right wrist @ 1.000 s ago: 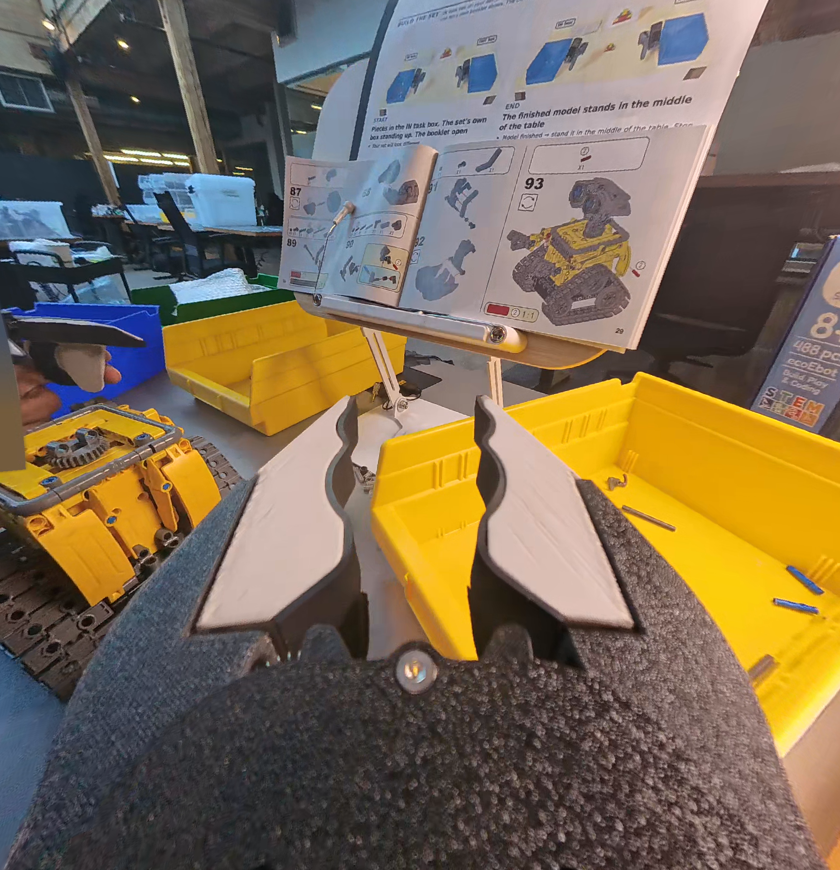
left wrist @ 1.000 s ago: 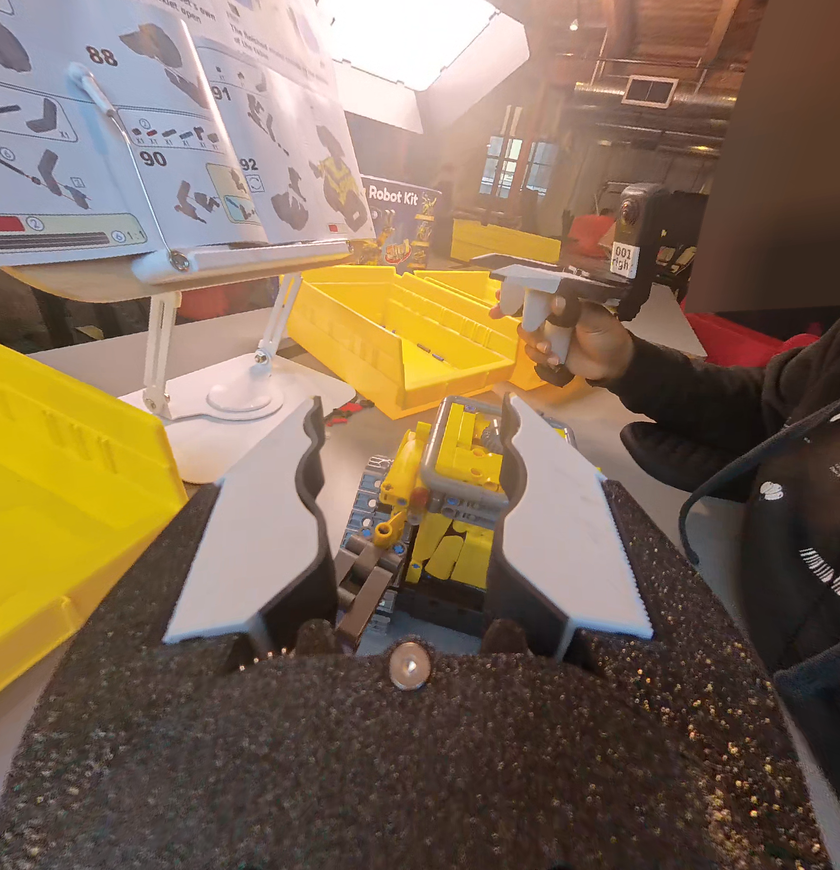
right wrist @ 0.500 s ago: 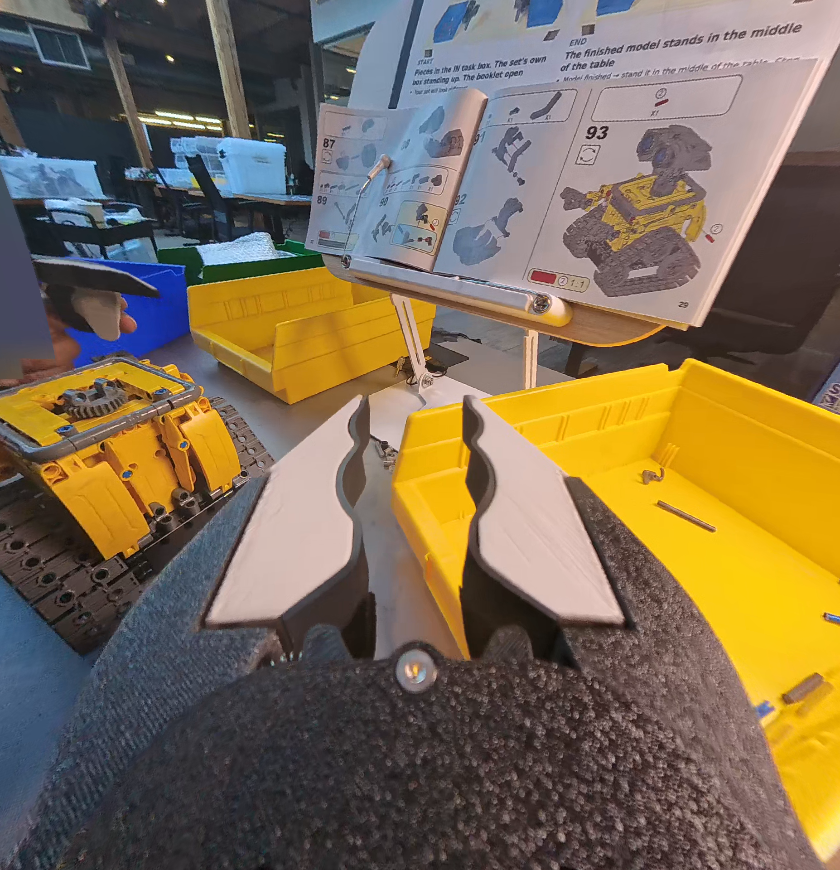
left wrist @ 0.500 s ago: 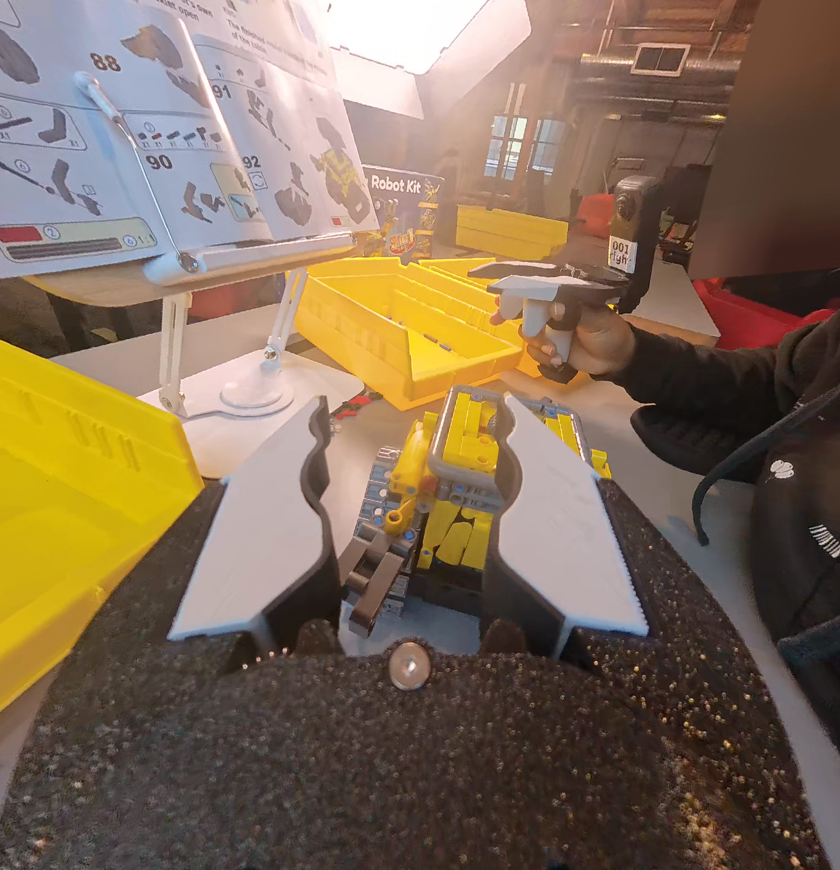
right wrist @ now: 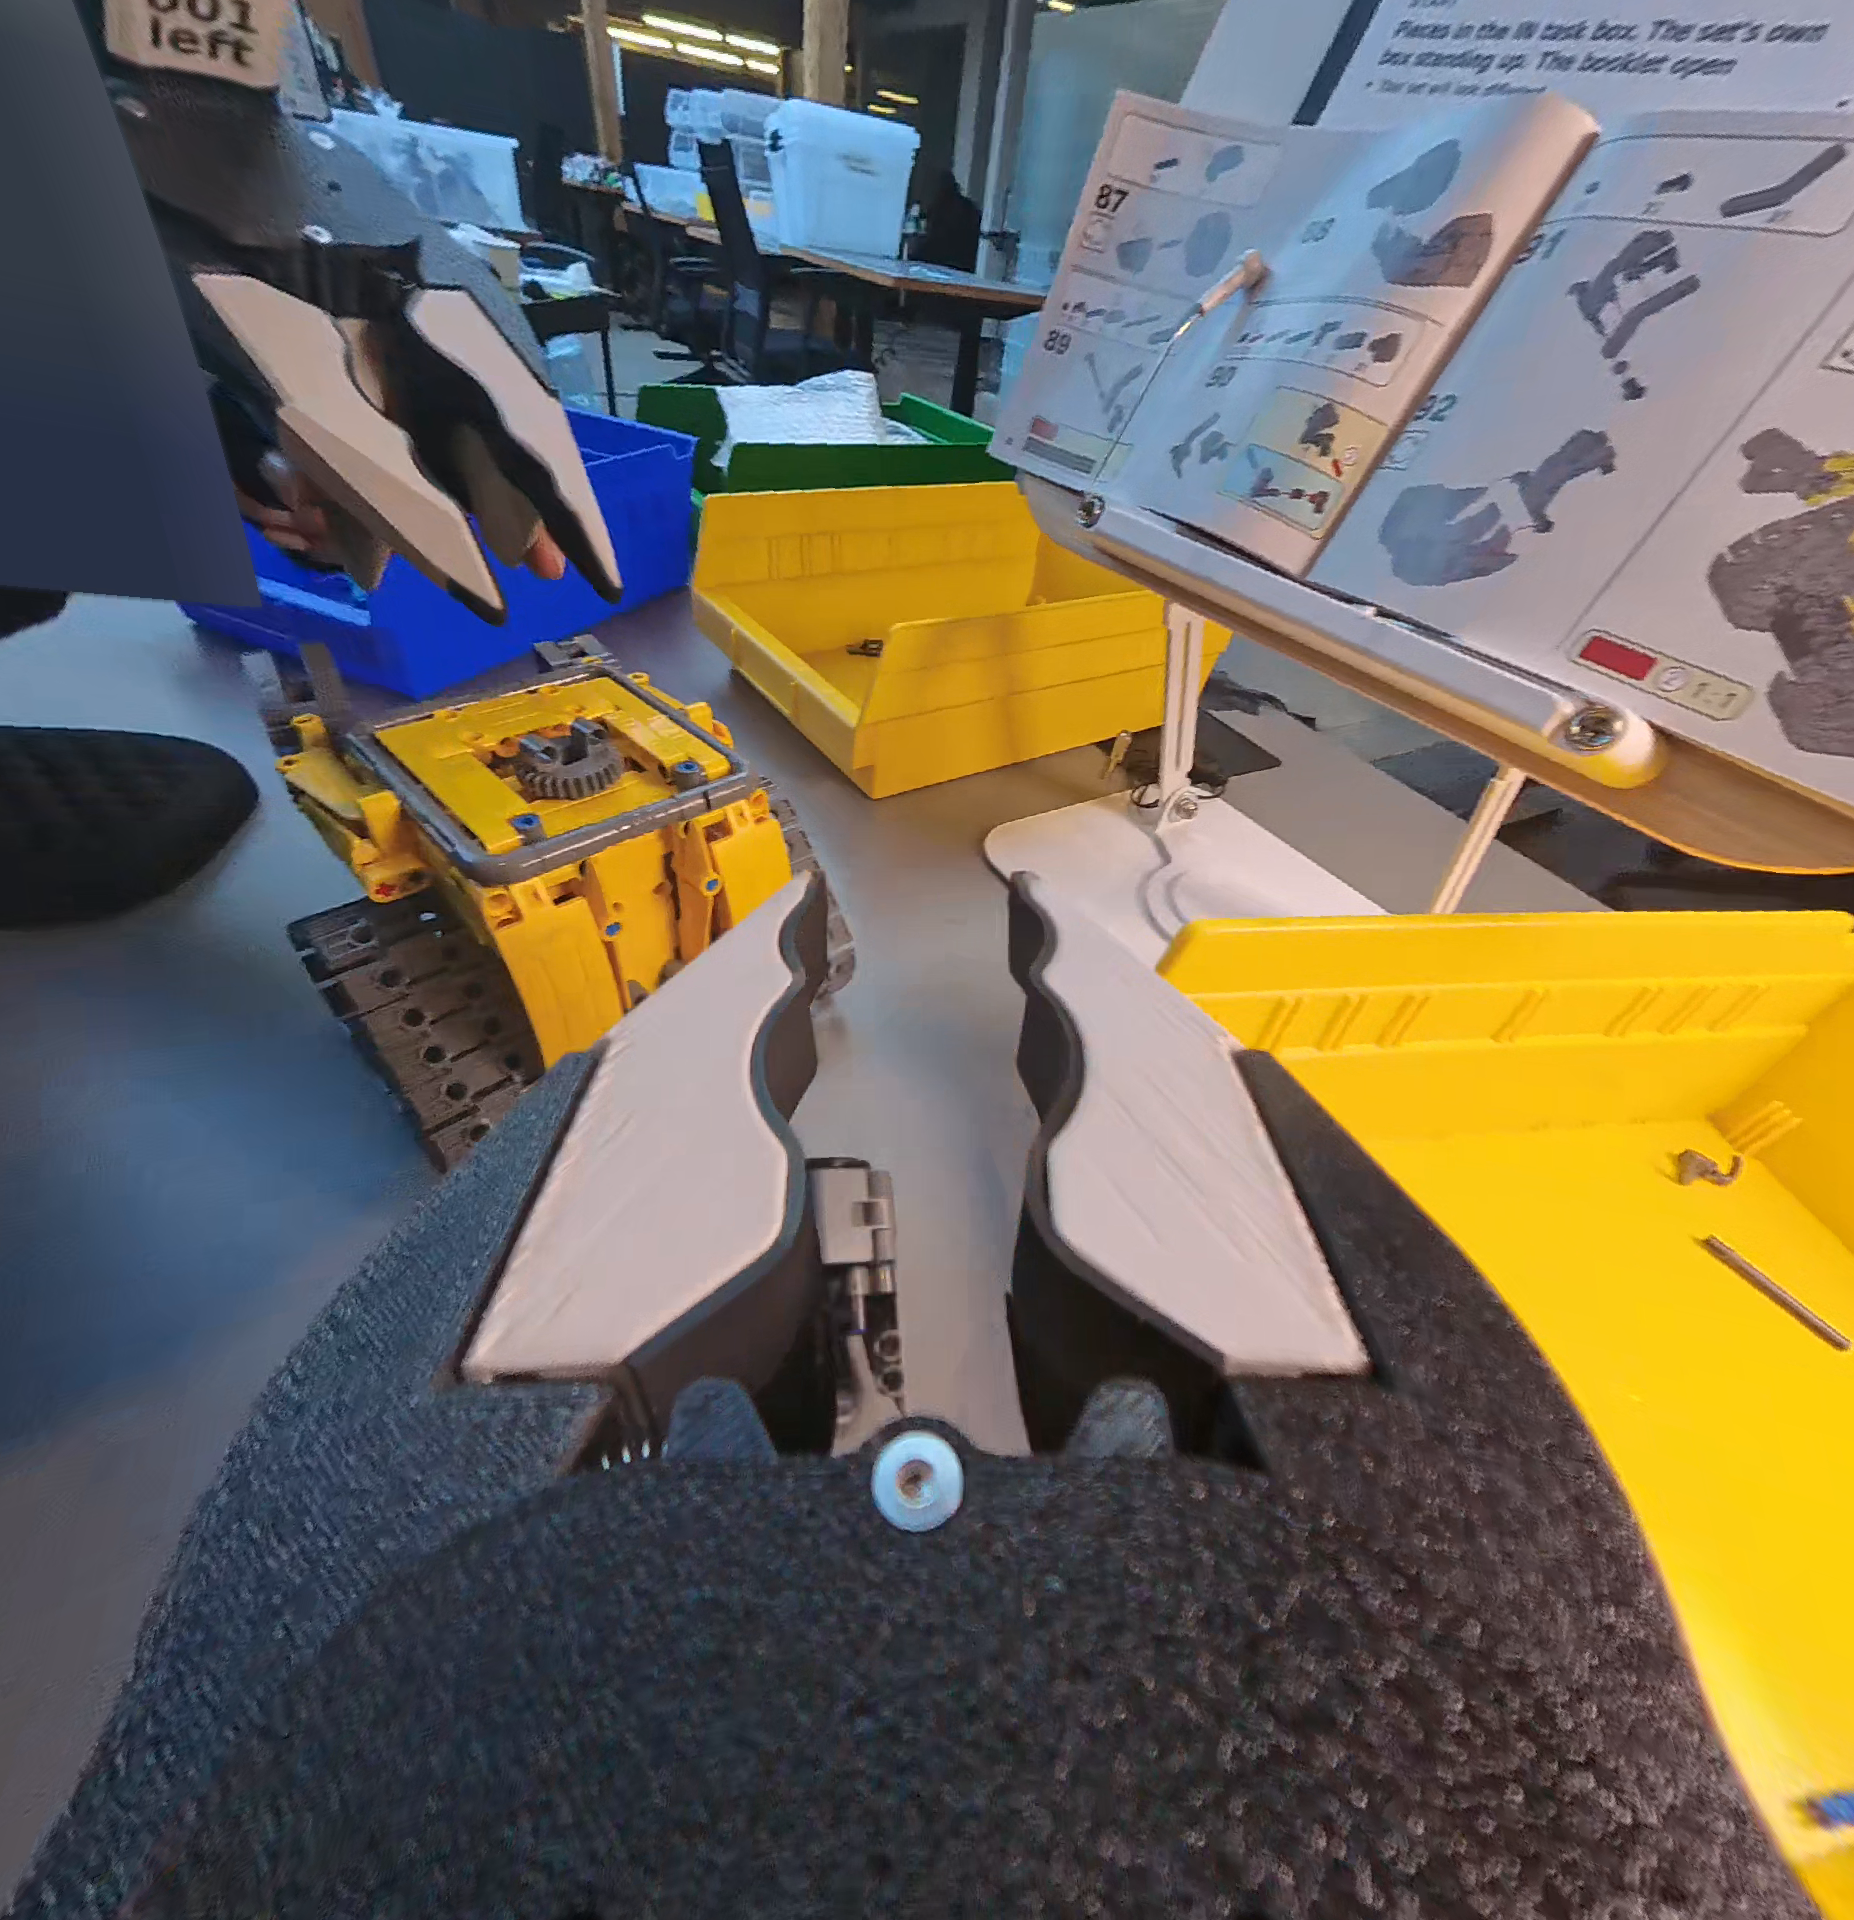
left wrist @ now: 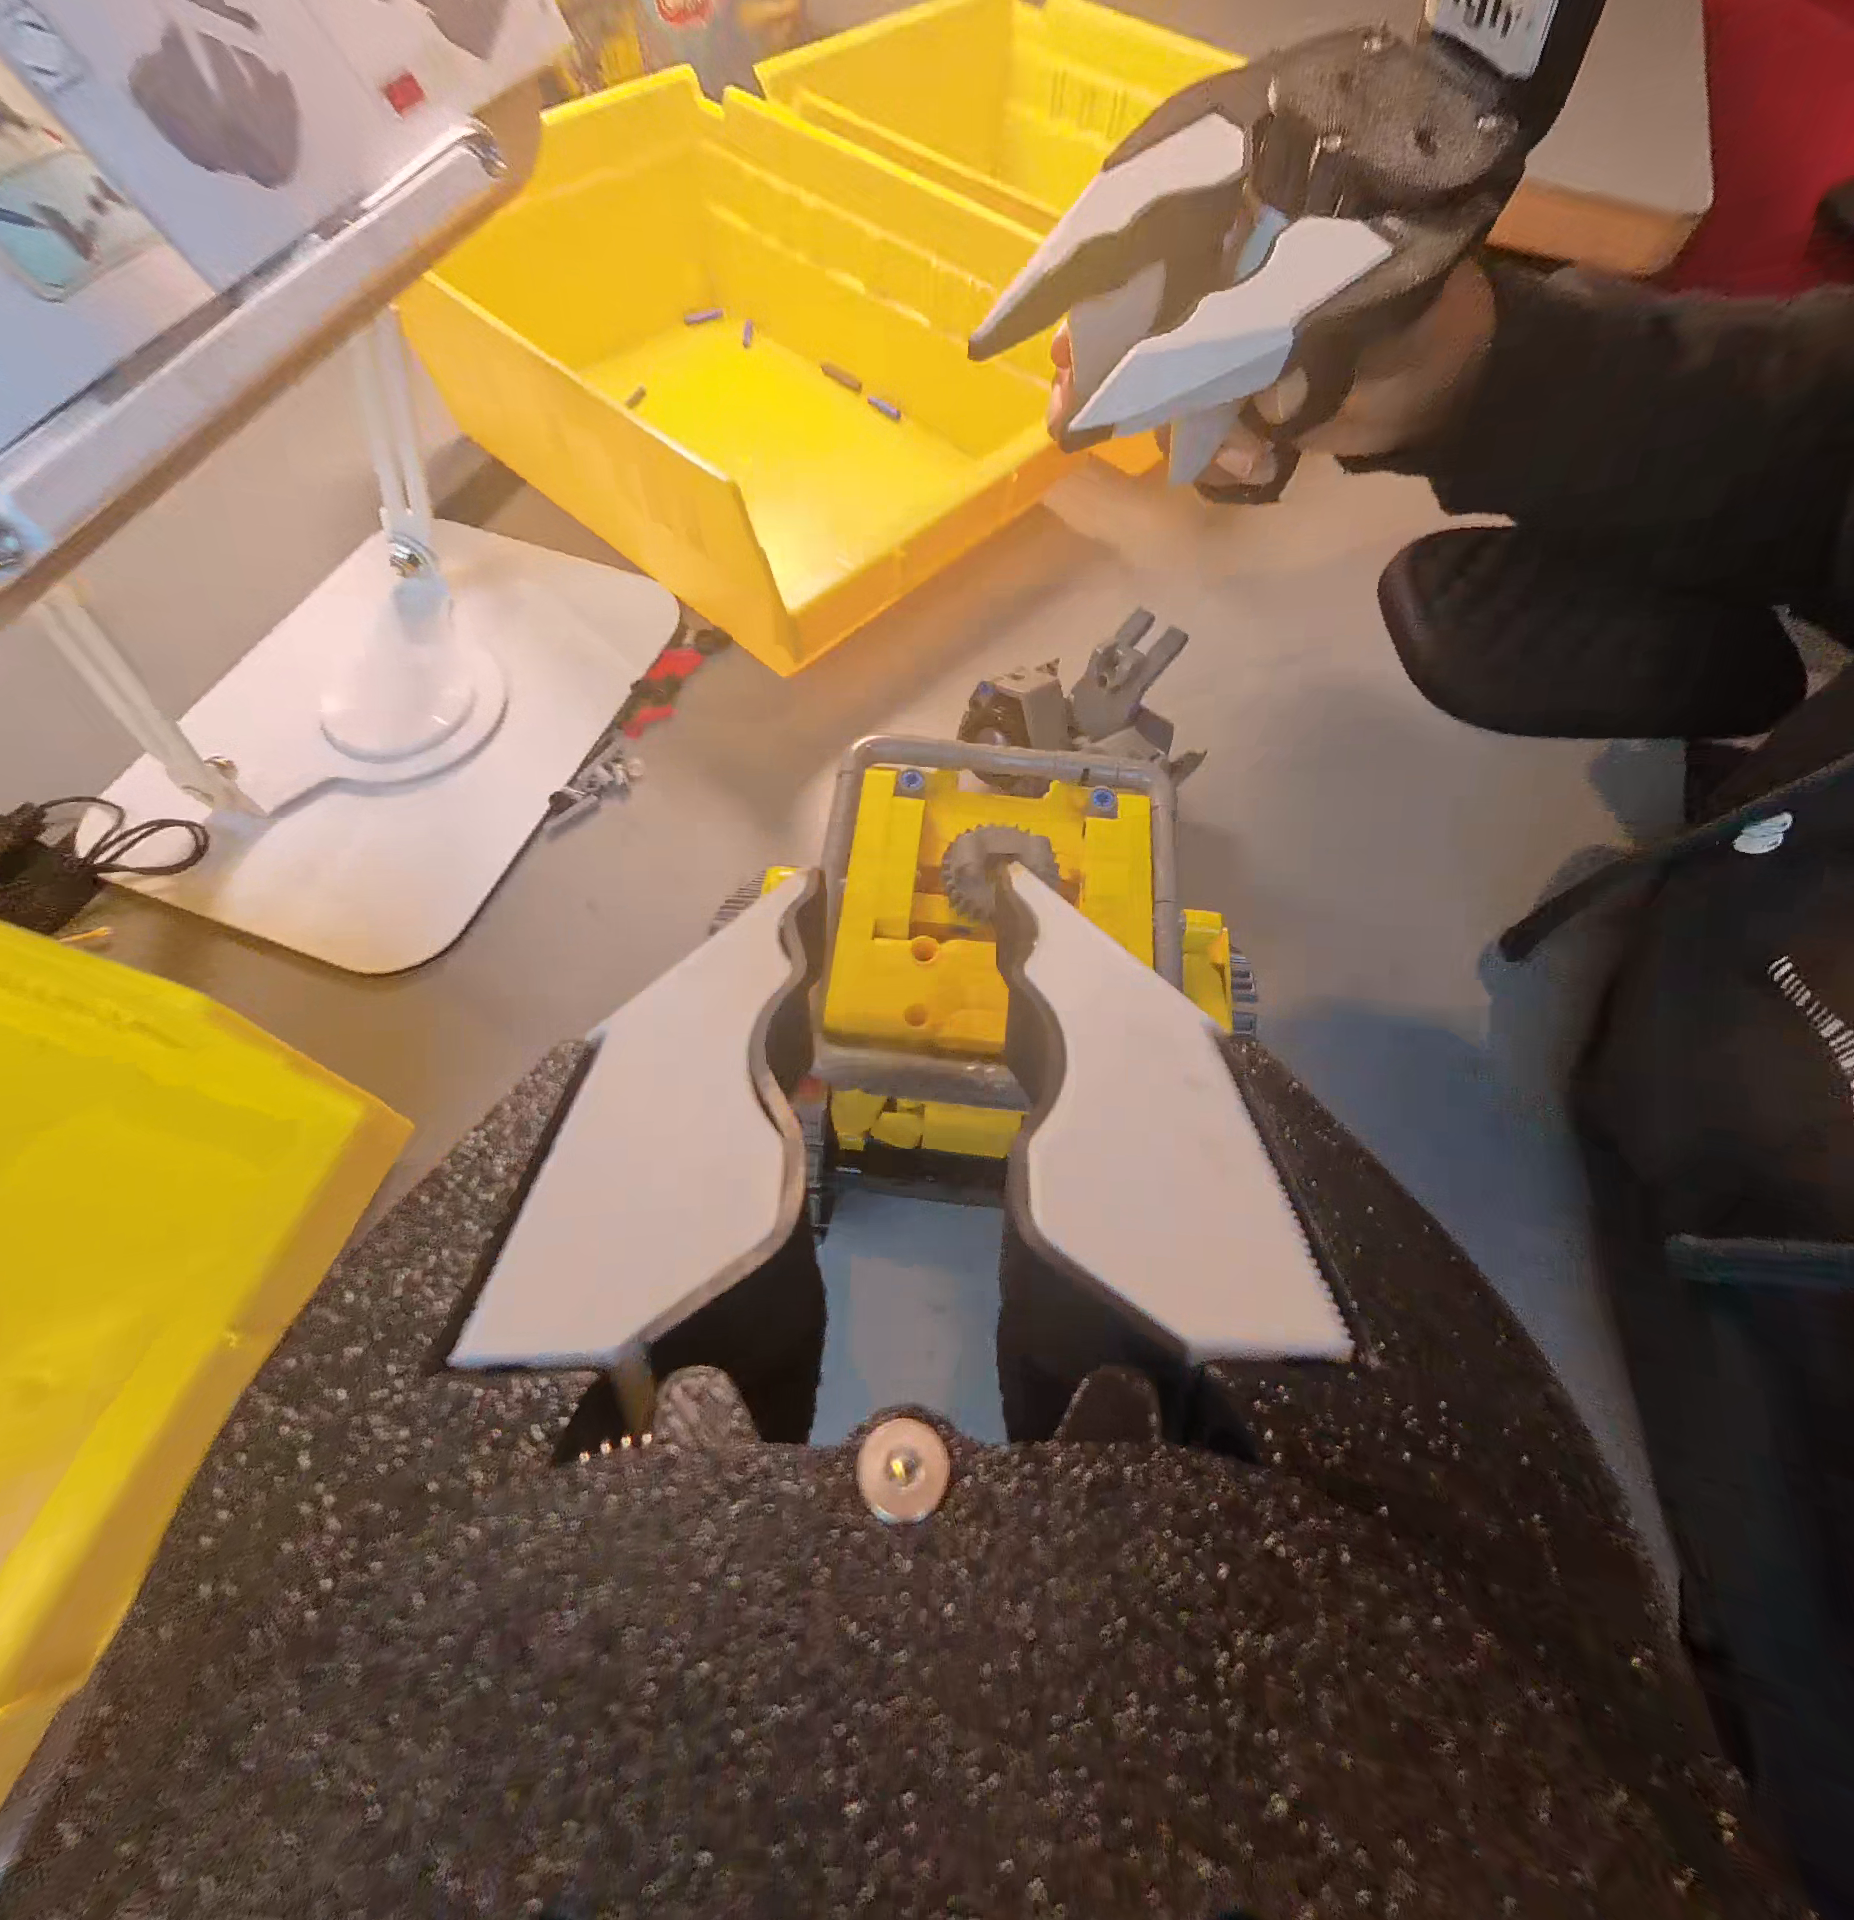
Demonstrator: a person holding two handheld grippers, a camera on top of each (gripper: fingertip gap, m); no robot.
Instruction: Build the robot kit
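Observation:
A yellow tracked model [left wrist: 933, 987] with a grey gear [left wrist: 990, 862] on top stands on the grey table. My left gripper [left wrist: 912, 894] is open and empty, and hovers just above the model with its fingers pointing down at the top. In the right wrist view the left gripper [right wrist: 549, 603] hangs clear above the model [right wrist: 549, 821]. A loose grey head piece [left wrist: 1089, 696] lies just beyond the model. My right gripper [right wrist: 918, 904] is open and empty, and the grey piece [right wrist: 866, 1247] shows through its gap, below it. The right gripper [left wrist: 1022, 390] is also seen raised over the table.
A yellow bin [left wrist: 611, 436] holding small blue pins sits beyond the model, also seen at right [right wrist: 1525, 1039]. Another yellow bin [left wrist: 123, 1195] is at left. A booklet stand [right wrist: 1422, 364] on a white base [left wrist: 383, 748] stands between. A blue bin [right wrist: 611, 582] and a black sleeve [left wrist: 1629, 416] are near. The grippers' ends are close to 15 centimetres from one another. The white base [left wrist: 383, 748] is about 30 centimetres from both grippers' fingertips. Look for it in the right wrist view [right wrist: 1183, 889] too.
My left gripper has risen from beside the model to above it and now tilts down. My right gripper has tilted down and swung left toward the model.

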